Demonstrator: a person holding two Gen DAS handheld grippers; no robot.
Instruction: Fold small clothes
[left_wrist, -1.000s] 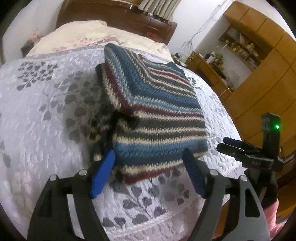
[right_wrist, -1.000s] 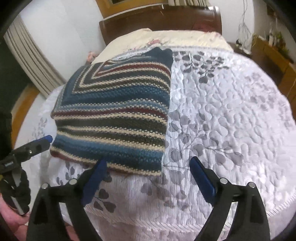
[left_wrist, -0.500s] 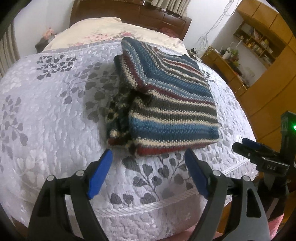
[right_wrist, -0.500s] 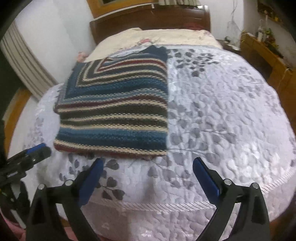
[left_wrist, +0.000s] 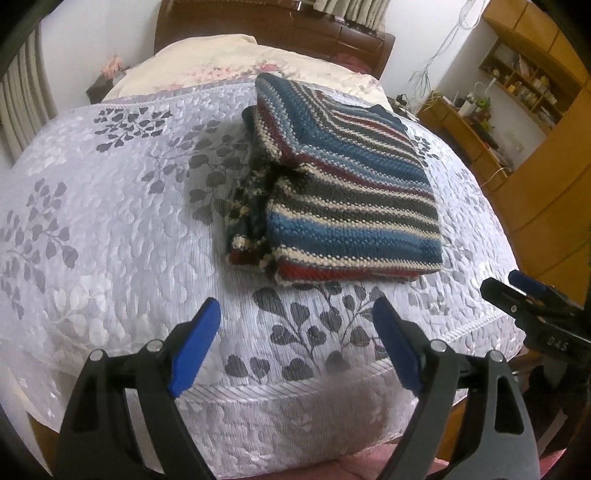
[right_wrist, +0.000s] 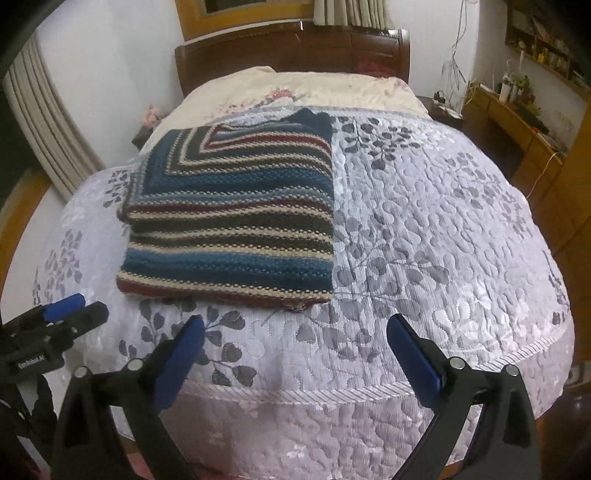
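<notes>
Two pieces of writing can be read. The body of the right gripper (left_wrist: 535, 295), seen at the right edge of the left wrist view, carries "DAS" in pale letters. The body of the left gripper (right_wrist: 70, 310), seen at the left edge of the right wrist view, carries a label that looks like "GenRobot.AI", though it is small.

One garment is in sight: a striped knit sweater (left_wrist: 343, 192) in blue, cream, dark red and grey, folded into a thick rectangle on the bed (left_wrist: 110, 221). It lies ahead of both pairs of fingers and apart from them, nearer the foot edge of the bed than the pillows. In the left wrist view it sits ahead and slightly right of the left gripper (left_wrist: 295, 343); a bunched bit of knit pokes out along its left side. In the right wrist view it sits ahead and to the left of the right gripper (right_wrist: 295, 347), its near edge just beyond the fingertips.

Both grippers have blue-padded fingers spread wide, holding nothing, poised over the quilted bedspread with its grey leaf pattern.

Beyond the sweater lies a cream floral quilt (right_wrist: 303, 88) against a dark wooden headboard (right_wrist: 291, 48). Far right of the fingers, wooden shelves (left_wrist: 524, 74) hold small bottles and items too small to count or name.
</notes>
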